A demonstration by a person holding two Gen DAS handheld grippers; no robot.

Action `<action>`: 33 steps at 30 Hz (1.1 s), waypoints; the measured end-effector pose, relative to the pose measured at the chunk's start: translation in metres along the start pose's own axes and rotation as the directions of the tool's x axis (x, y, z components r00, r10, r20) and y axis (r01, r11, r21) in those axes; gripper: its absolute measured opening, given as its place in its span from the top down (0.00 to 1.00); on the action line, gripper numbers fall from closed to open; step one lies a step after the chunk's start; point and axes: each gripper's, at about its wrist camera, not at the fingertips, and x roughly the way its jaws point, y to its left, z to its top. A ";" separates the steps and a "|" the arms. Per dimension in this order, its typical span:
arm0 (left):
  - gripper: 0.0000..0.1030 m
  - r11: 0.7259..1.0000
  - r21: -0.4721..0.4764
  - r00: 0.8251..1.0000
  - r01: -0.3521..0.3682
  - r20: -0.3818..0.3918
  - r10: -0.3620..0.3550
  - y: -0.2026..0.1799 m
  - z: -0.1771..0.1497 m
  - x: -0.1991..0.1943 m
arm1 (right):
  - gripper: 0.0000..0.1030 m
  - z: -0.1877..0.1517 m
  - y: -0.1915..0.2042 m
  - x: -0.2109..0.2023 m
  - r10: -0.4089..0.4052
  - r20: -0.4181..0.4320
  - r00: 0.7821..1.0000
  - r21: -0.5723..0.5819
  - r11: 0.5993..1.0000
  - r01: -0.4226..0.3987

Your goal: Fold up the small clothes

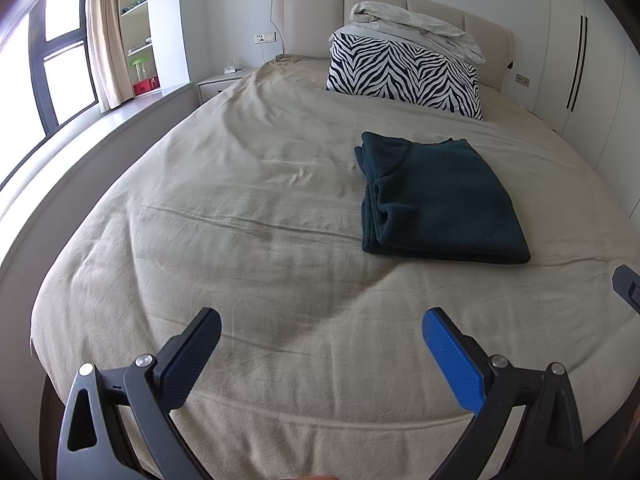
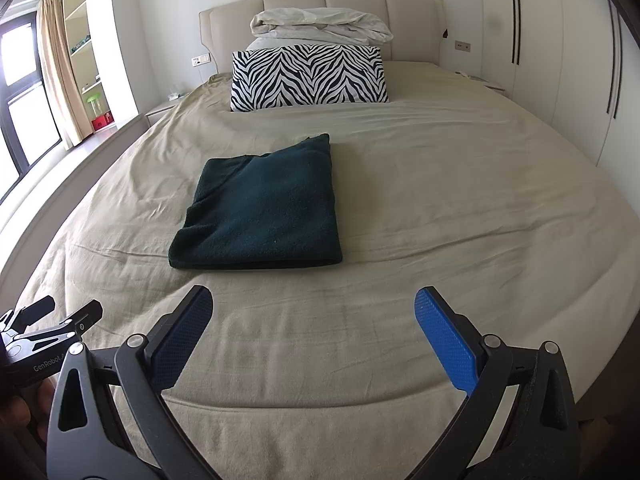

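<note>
A dark teal garment (image 1: pixel 440 200) lies folded into a flat rectangle on the beige bed sheet (image 1: pixel 240 208). It also shows in the right wrist view (image 2: pixel 264 208). My left gripper (image 1: pixel 322 324) is open and empty, held above the foot of the bed, short of the garment and to its left. My right gripper (image 2: pixel 314 304) is open and empty, just short of the garment's near edge. The left gripper also shows at the left edge of the right wrist view (image 2: pixel 60 320), and a part of the right gripper shows at the right edge of the left wrist view (image 1: pixel 628 286).
A zebra-print pillow (image 2: pixel 306 76) stands at the head of the bed with a crumpled white duvet (image 2: pixel 320 26) on top, against the padded headboard (image 2: pixel 356 0). A window and shelves (image 1: pixel 136 40) are on the left, white wardrobes (image 2: pixel 560 60) on the right.
</note>
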 end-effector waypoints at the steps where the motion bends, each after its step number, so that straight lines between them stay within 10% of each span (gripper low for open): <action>1: 0.00 1.000 0.000 1.000 0.001 0.000 -0.001 0.000 0.000 0.000 | 0.00 0.000 0.000 0.000 -0.001 0.000 1.000 0.001 1.000 0.001; 33: 0.00 1.000 0.000 1.000 0.002 -0.004 -0.002 0.001 0.000 0.000 | 0.00 -0.005 0.004 0.000 0.005 -0.010 1.000 -0.005 1.000 -0.005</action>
